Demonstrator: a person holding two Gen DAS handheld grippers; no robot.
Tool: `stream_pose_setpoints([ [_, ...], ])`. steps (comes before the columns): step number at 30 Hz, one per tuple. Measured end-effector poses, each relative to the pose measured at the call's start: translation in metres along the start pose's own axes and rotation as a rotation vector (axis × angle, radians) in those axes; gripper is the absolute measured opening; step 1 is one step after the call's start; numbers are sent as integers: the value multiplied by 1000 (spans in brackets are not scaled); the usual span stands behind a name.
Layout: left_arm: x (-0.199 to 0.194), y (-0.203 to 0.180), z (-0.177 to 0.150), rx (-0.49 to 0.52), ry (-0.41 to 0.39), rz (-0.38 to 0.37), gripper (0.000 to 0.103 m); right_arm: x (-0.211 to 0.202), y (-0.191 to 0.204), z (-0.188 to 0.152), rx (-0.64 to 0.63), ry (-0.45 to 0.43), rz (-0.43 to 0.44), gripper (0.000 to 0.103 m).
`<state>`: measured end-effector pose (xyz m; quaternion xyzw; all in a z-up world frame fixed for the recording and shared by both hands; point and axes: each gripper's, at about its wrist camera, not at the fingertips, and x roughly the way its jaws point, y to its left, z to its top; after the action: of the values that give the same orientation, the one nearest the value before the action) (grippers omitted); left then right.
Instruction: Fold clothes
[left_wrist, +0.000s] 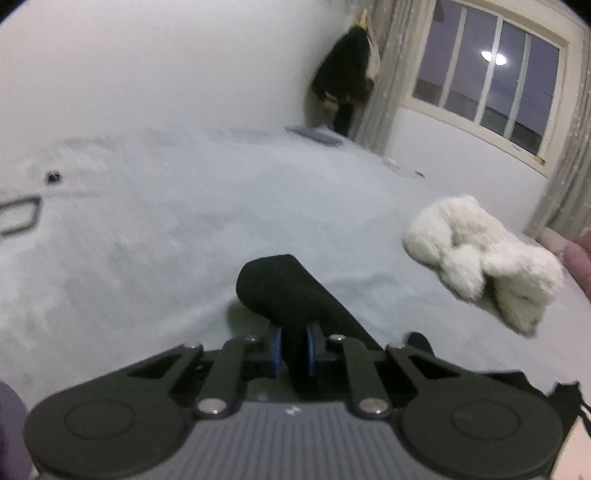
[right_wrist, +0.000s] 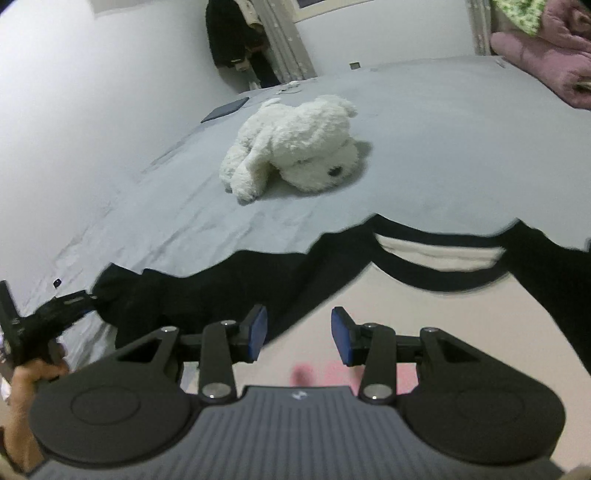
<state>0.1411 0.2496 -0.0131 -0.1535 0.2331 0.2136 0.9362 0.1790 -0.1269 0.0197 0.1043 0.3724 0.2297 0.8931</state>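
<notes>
black sleeve (left_wrist: 291, 295) between closed jaws

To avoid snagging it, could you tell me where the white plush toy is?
The white plush toy lies on the grey bed, beyond the shirt in the right wrist view, apart from both grippers.

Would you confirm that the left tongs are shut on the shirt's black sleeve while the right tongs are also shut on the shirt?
Not quite: the right tongs are open above the shirt, gripping nothing, as the right wrist view shows. The left tongs are indeed shut on the black sleeve.
</notes>
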Motion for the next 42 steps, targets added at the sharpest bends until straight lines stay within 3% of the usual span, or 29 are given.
stream_pose_setpoints([
  [7,0,22,13,-17,-84,164,13,40,22,5,-32,-13,7,43],
  [10,-2,27,12,-40,-96,158,13,52,34,3,-31,-16,33,43],
  [13,-3,28,11,-44,-103,132,13,63,49,0,-46,-11,61,43],
  [17,-3,31,8,-77,-114,35,16,70,70,-6,-64,-15,114,43],
  [20,1,37,5,-127,-105,-149,16,77,79,-11,-68,-18,146,43],
  [24,12,33,-2,-133,-21,-368,19,85,81,-18,-48,-16,162,43],
  [26,11,26,-5,-79,-13,-386,27,87,79,-21,-31,-21,175,43],
  [27,8,23,-7,-53,-21,-383,37,87,78,-22,-23,-26,181,43],
  [29,4,20,-10,-13,-38,-369,47,87,75,-25,-9,-35,193,43],
  [34,-4,15,-12,37,-76,-306,52,85,66,-30,20,-43,229,45],
  [42,0,9,-15,86,-41,-311,53,86,62,-33,32,-44,255,48],
])
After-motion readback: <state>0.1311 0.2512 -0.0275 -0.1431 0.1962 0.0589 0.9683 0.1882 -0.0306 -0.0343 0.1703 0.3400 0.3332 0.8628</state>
